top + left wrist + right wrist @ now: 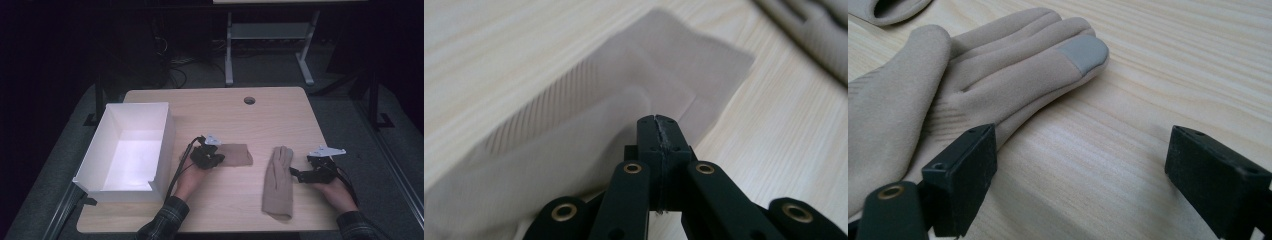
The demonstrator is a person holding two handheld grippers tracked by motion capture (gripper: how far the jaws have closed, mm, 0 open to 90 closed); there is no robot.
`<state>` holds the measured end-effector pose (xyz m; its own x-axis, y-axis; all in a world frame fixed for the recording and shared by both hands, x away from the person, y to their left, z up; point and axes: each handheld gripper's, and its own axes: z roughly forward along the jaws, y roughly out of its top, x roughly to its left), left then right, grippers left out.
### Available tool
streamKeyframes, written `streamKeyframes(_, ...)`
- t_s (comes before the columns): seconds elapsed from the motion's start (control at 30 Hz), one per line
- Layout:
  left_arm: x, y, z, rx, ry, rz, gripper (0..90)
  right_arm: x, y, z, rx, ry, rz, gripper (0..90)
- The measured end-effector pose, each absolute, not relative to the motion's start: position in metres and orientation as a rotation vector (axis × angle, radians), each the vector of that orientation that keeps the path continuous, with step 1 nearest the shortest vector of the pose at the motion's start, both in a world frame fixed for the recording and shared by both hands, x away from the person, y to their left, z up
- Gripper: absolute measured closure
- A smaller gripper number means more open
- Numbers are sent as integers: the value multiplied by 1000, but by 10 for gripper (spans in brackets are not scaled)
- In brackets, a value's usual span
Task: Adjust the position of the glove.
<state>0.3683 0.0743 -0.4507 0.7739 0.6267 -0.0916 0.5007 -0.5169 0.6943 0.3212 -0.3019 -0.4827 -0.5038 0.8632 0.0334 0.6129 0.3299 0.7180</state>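
A thin, sheer brown sock [239, 154] lies flat near the table's middle. My left gripper [214, 159] is at its left end, shut, with a fold of the sheer sock [589, 125] drawn up into the closed jaws of my left gripper [658, 121]. A beige glove [278, 181] lies to the right, fingers pointing away from the person. My right gripper [296, 174] sits just right of it, open. In the right gripper view the glove [998, 65] has a grey fingertip patch [1084, 51], and my right gripper [1078, 175] has bare wood between its jaws, its left fingertip [965, 170] at the glove's edge.
An open white box [165, 145] stands at the table's left, close to my left hand. A round cable hole [249, 100] is near the far edge of the wooden table [210, 215]. The legs of another desk [229, 50] stand beyond on the floor.
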Motion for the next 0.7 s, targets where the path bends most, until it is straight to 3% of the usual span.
streamKeyframes(0.4, 389, 21, -457, 2237, 767, 191, 898, 321, -302, -483, 1308, 2247, 979, 128)
streamKeyframes(0.7, 390, 12, -467, 2258, 768, 159, 899, 322, -302, -483, 1302, 2249, 981, 128)
